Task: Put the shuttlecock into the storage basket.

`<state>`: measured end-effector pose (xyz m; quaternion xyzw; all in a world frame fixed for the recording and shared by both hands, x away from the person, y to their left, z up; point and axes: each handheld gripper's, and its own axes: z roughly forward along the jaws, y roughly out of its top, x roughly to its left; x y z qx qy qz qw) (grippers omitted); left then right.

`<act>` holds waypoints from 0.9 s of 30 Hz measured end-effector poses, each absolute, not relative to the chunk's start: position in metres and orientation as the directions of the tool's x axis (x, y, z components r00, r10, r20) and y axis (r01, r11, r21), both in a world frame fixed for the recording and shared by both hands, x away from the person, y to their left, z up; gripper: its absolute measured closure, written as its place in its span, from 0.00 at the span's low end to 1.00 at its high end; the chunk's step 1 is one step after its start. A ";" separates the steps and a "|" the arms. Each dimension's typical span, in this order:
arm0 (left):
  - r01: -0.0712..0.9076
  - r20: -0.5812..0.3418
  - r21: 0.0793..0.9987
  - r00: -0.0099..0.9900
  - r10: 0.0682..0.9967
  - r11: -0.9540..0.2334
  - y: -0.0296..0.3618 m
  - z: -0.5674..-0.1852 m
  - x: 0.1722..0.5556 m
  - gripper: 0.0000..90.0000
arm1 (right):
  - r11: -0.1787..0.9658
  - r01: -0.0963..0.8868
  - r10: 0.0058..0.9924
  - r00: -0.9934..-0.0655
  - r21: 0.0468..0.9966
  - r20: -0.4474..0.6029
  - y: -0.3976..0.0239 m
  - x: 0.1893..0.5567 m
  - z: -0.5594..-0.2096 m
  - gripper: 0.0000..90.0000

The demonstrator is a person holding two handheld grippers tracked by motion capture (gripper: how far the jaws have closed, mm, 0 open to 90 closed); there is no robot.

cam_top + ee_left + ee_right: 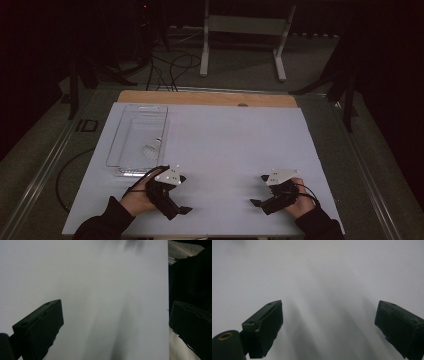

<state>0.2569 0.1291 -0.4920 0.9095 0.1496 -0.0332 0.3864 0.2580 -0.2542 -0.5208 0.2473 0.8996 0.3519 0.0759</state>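
left gripper (183,196) is resting low on the white mat (235,145) at its near left, jaws spread wide w/ nothing btwn them. right gripper (258,190) is sitting at the near right, jaws also gaping wide, empty. both are pointing inward, well apart from each other. clear tray (114,145) is lying just beyond the left gripper; a small clear item (152,147) is lying inside it.

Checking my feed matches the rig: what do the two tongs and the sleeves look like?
Both the left tongs and right tongs are black, with blocky jaws, a pale three-cornered plate on top and a thin black cable trailing. The sleeves are dark.
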 end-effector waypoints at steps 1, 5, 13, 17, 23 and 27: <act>0.303 -0.181 0.693 0.952 0.248 -0.655 0.131 -0.493 0.256 0.00 | 0.628 0.391 0.498 -0.866 0.673 0.039 -0.254 0.258 -0.521 0.09; 0.311 -0.186 0.691 0.949 0.256 -0.653 0.137 -0.494 0.254 0.00 | 0.627 0.391 0.499 -0.866 0.674 0.038 -0.254 0.258 -0.520 0.09; 0.349 -0.195 0.694 0.933 0.302 -0.630 0.159 -0.501 0.247 0.00 | 0.625 0.392 0.504 -0.863 0.676 0.035 -0.257 0.256 -0.520 0.09; 0.370 -0.204 0.698 0.923 0.325 -0.613 0.168 -0.503 0.246 0.01 | 0.625 0.391 0.503 -0.864 0.676 0.035 -0.258 0.256 -0.520 0.09; 0.407 -0.209 0.701 0.902 0.377 -0.586 0.184 -0.508 0.241 0.00 | 0.625 0.390 0.503 -0.864 0.676 0.033 -0.258 0.256 -0.519 0.09; 0.441 -0.209 0.711 0.876 0.435 -0.548 0.197 -0.511 0.239 0.00 | 0.622 0.392 0.509 -0.860 0.678 0.031 -0.260 0.256 -0.519 0.09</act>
